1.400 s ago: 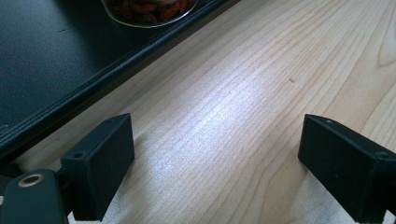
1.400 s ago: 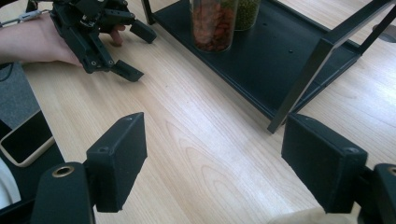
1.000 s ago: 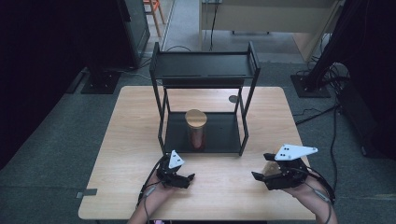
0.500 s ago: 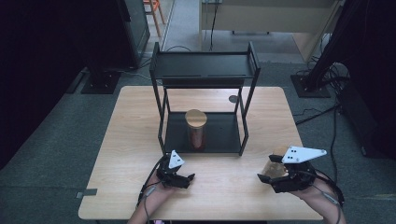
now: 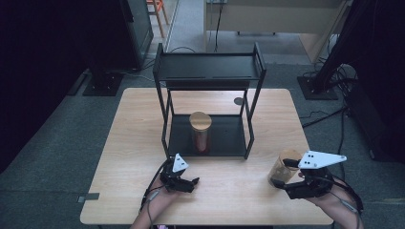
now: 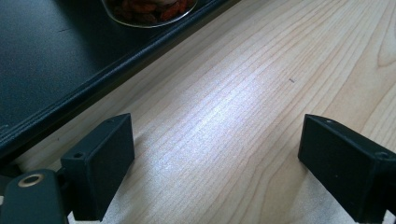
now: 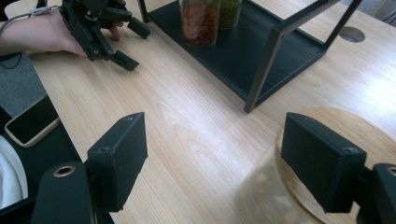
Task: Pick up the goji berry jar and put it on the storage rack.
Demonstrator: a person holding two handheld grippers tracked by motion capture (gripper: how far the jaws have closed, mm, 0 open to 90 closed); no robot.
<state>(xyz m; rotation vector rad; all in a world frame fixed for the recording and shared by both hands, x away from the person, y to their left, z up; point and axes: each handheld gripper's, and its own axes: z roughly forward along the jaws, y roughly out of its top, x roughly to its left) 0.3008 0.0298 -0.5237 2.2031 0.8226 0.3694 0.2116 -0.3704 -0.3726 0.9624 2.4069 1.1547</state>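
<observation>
At lower right of the high view, right gripper (image 5: pixel 282 174) spread beside jar (image 5: pixel 281 167): glass, breakable, slick; best gripped mid-body. Left gripper (image 5: pixel 191 183) spread, empty.

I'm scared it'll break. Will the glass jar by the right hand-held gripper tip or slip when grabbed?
The jar looks like clear, smooth glass, so probably slippery and breakable. It seems taller than wide, so a push near its wooden lid might tip it. The right hand-held gripper stands open beside it.

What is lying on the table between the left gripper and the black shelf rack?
Nothing: in the left gripper view, bare wood runs from the open left gripper to the rack's bottom tray.
</observation>
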